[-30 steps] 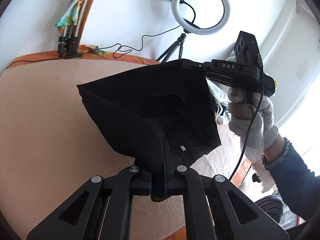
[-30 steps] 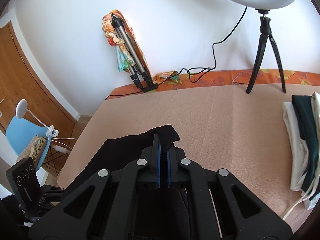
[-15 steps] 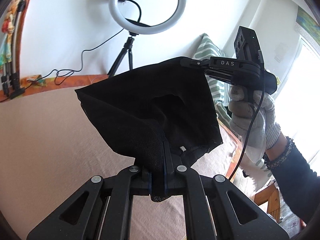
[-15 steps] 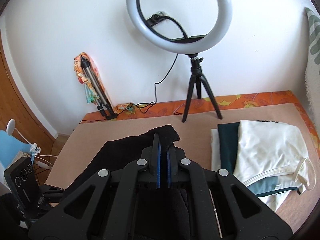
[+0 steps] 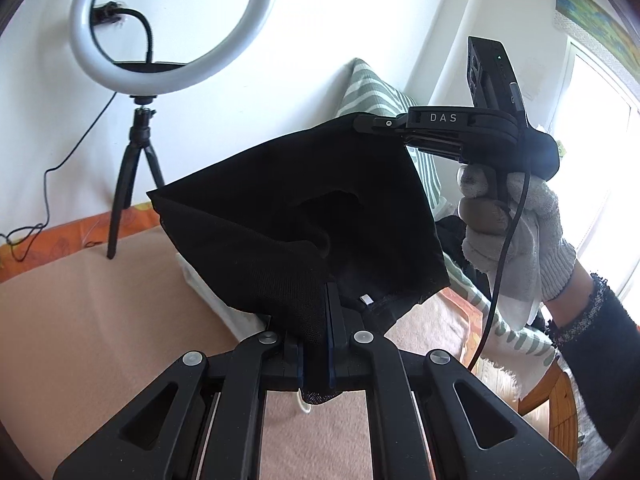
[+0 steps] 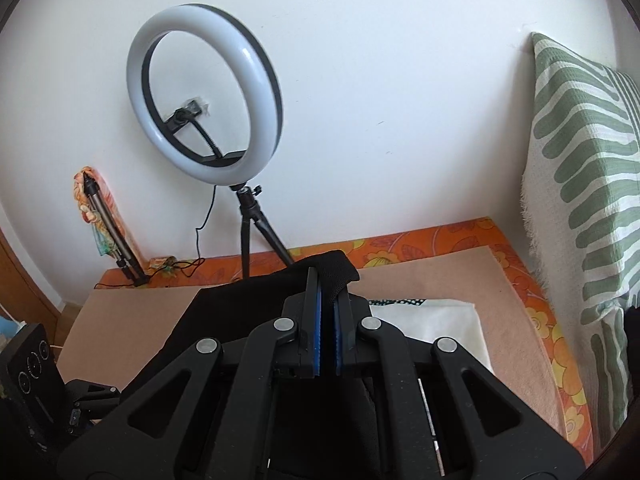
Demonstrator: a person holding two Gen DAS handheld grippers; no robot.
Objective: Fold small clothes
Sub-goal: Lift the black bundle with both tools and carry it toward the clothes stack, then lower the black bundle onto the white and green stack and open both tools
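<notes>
A small black garment (image 5: 304, 216) hangs folded in the air between both grippers, above the beige blanket. My left gripper (image 5: 316, 316) is shut on its near corner, cloth bunched between the blue pads. The right gripper (image 5: 362, 122), held by a gloved hand (image 5: 516, 236), pinches the far upper corner. In the right wrist view the right gripper (image 6: 327, 300) is shut on a black edge of the garment (image 6: 332, 270), which drapes down to the left. A stack of folded white and dark clothes (image 6: 436, 320) lies below on the blanket.
A ring light on a tripod (image 6: 208, 108) stands at the wall on the orange flowered sheet (image 6: 404, 248). A green-striped pillow (image 6: 584, 184) leans at the right. A folded tripod (image 6: 108, 232) rests at the left wall. The beige blanket (image 5: 80, 320) spreads underneath.
Both grippers have swung to the right with the black garment held between them and risen slightly. The ring light, striped pillow and folded stack have come into view.
</notes>
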